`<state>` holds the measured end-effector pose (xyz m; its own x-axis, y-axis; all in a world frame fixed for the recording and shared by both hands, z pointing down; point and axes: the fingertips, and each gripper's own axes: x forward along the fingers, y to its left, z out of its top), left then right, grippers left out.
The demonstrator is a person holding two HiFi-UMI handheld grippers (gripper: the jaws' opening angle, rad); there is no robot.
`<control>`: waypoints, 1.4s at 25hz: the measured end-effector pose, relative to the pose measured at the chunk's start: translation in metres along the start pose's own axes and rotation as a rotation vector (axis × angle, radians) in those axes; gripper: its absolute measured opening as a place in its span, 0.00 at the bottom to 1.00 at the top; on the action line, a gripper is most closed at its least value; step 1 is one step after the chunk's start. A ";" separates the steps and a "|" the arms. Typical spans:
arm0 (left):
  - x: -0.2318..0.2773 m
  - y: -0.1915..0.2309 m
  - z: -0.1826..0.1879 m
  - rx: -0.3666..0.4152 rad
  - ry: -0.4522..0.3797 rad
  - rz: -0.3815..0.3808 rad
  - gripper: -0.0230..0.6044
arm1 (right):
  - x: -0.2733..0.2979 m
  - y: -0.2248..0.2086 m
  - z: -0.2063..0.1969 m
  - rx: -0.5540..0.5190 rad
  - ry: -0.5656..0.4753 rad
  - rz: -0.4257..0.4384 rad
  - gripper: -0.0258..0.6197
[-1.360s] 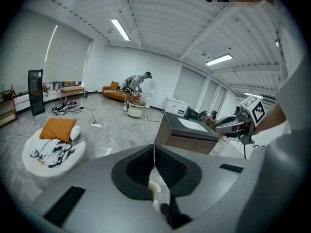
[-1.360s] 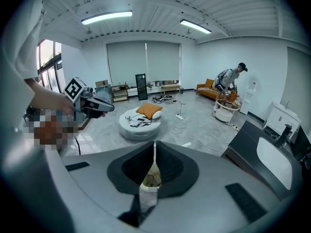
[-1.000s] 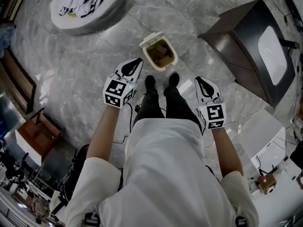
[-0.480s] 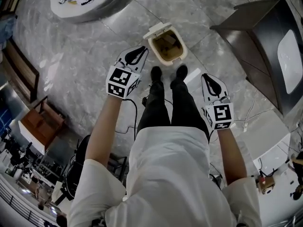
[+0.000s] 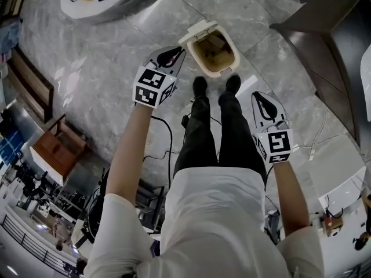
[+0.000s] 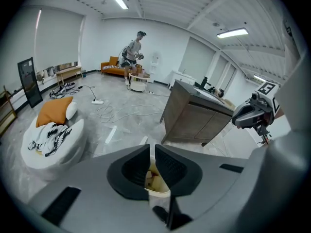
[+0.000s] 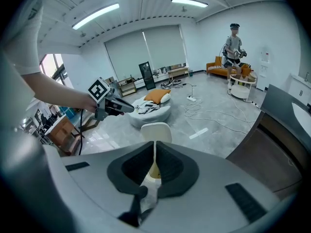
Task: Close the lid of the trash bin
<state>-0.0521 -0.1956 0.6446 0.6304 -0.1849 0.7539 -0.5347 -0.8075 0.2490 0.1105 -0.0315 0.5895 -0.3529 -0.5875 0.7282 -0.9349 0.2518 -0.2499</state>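
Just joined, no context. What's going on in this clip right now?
A person stands over a small cream trash bin on the marble floor, holding a gripper in each hand. The bin's lid is open, tipped back, with brownish contents showing inside. The left gripper hangs over the lid side and the right gripper is beside the person's leg. Both have jaws shut and empty. Neither appears to touch the bin.
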 end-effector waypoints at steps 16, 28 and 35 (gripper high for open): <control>0.075 0.057 -0.038 -0.159 0.117 -0.020 0.24 | 0.065 -0.023 -0.042 0.061 0.026 0.038 0.09; 0.101 0.067 -0.066 -0.233 0.182 -0.086 0.26 | 0.083 -0.018 -0.072 0.081 0.044 0.070 0.09; 0.104 0.063 -0.075 -0.227 0.188 -0.097 0.27 | 0.087 -0.023 -0.082 0.102 0.045 0.062 0.09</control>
<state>-0.0625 -0.2239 0.7847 0.5807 0.0104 0.8141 -0.6026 -0.6668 0.4384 0.1044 -0.0252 0.7110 -0.4103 -0.5372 0.7369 -0.9111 0.2060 -0.3571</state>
